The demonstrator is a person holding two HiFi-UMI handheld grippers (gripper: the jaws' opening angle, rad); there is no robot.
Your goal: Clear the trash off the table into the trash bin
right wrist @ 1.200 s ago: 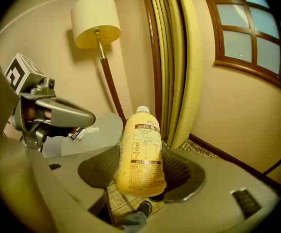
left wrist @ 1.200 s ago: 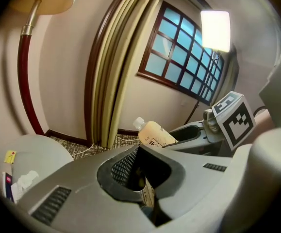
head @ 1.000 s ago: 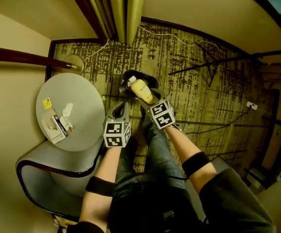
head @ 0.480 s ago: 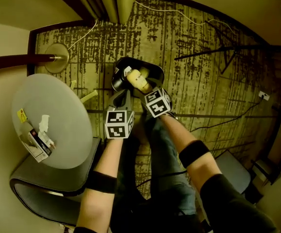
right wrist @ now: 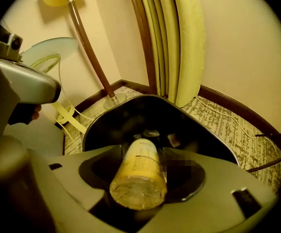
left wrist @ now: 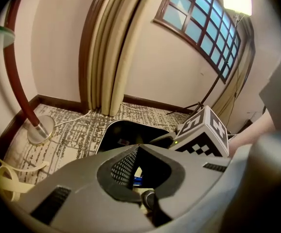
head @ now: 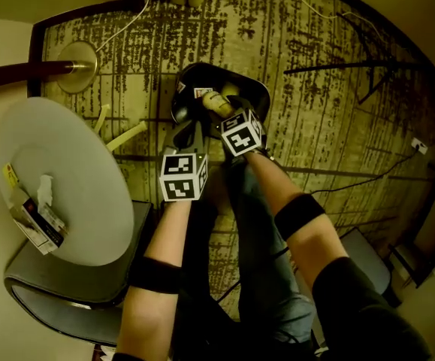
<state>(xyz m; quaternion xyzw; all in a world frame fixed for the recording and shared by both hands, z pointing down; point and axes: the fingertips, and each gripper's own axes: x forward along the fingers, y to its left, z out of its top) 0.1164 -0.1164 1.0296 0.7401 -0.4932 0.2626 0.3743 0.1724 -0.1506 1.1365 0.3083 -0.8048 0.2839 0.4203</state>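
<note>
Gripping bottle (head: 214, 102) at near edge of trash bin (head: 256, 92), right gripper (head: 223, 114) risks off-centre release: bottle bounces onto floor (head: 322, 134); left gripper (head: 188, 135) closed, empty.

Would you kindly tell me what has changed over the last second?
The right tool, shut on the bottle, came down over the trash bin. The left tool, shut and empty, came down beside it. Nothing was let go. The box and tissue on the table stayed put.

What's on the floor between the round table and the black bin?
Pale yellow strips lie on the patterned carpet between the round table and the black bin. The head view shows them best.
</note>
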